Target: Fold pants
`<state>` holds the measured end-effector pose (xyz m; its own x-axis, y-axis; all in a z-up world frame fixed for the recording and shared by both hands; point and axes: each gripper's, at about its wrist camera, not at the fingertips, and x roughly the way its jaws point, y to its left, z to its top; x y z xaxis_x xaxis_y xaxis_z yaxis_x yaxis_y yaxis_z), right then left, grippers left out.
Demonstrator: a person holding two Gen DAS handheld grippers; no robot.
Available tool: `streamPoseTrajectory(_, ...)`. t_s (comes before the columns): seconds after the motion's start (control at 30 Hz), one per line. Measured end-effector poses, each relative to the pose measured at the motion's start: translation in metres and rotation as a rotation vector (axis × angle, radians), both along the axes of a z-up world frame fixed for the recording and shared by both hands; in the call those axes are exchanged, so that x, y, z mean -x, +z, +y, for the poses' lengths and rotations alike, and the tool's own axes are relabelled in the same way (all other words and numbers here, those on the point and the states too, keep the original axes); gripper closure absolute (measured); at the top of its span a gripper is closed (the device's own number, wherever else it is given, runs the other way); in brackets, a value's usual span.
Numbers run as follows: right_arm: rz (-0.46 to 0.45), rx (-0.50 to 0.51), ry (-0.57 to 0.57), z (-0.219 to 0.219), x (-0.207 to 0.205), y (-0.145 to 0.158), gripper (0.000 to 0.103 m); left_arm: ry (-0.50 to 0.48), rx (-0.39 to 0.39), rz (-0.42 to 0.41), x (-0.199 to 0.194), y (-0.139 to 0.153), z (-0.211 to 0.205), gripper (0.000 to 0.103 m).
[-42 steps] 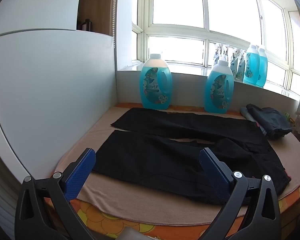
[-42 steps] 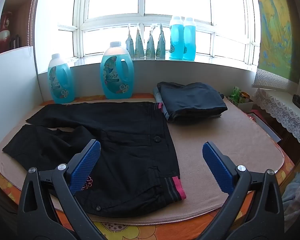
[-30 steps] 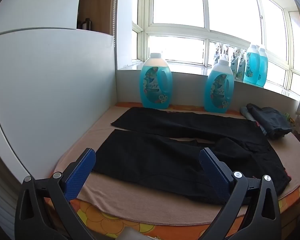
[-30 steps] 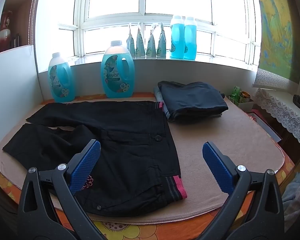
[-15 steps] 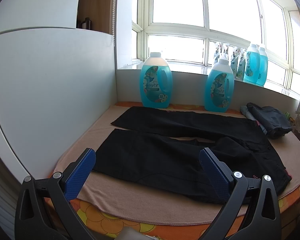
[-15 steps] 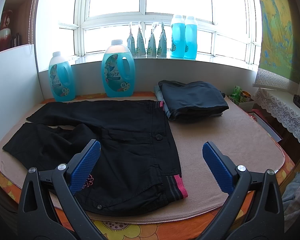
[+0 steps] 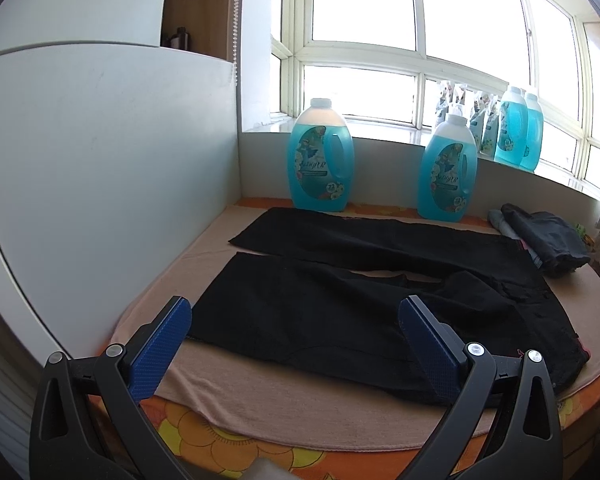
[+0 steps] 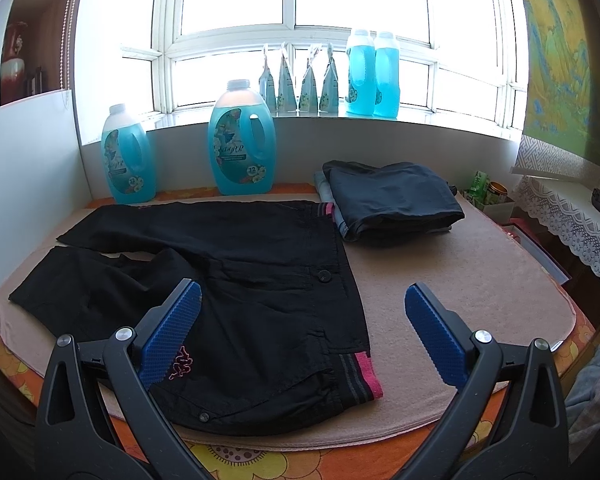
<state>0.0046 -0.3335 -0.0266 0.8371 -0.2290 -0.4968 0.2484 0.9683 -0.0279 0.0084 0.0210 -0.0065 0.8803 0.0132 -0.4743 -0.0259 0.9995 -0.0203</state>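
Observation:
Black pants (image 7: pixel 340 304) (image 8: pixel 236 280) lie spread flat on a beige cloth, legs pointing left, the pink-striped waistband (image 8: pixel 358 380) at the right. My left gripper (image 7: pixel 294 310) hovers open above the near leg's hem end, with nothing between its blue pads. My right gripper (image 8: pixel 302 298) hovers open above the waist end, also holding nothing. Neither touches the fabric.
A stack of folded dark garments (image 8: pixel 392 200) (image 7: pixel 544 240) sits at the back right. Two blue detergent jugs (image 7: pixel 320 156) (image 7: pixel 448 176) stand against the back wall, more bottles (image 8: pixel 372 76) on the sill. A white panel (image 7: pixel 100 160) walls the left side. Bare beige cloth (image 8: pixel 460 272) lies right of the pants.
Both views have shifted only slightly; the pants lie as before and both grippers stay open.

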Motion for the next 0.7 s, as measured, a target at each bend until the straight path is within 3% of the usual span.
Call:
streamPoseTrajectory(0.3, 0.001, 0.064, 0.046, 0.013, -0.009, -0.003, 0.0, 0.01, 0.001, -0.01, -0.009, -0.009, 0.025, 0.0)
streamPoseTrajectory(0.43, -0.06, 0.056, 0.105, 0.013, -0.01, 0.003, 0.0, -0.014, -0.005, -0.022, -0.014, -0.01, 0.034, 0.0)
streamPoseTrajectory(0.57, -0.036, 0.103, 0.164, 0.021, -0.024, 0.01, 0.0, -0.036, 0.02, -0.021, -0.022, -0.009, 0.043, 0.001)
streamPoseTrajectory(0.7, -0.015, 0.16, 0.233, 0.032, -0.041, 0.018, 0.0, -0.04, -0.02, -0.024, -0.034, -0.006, 0.047, 0.009)
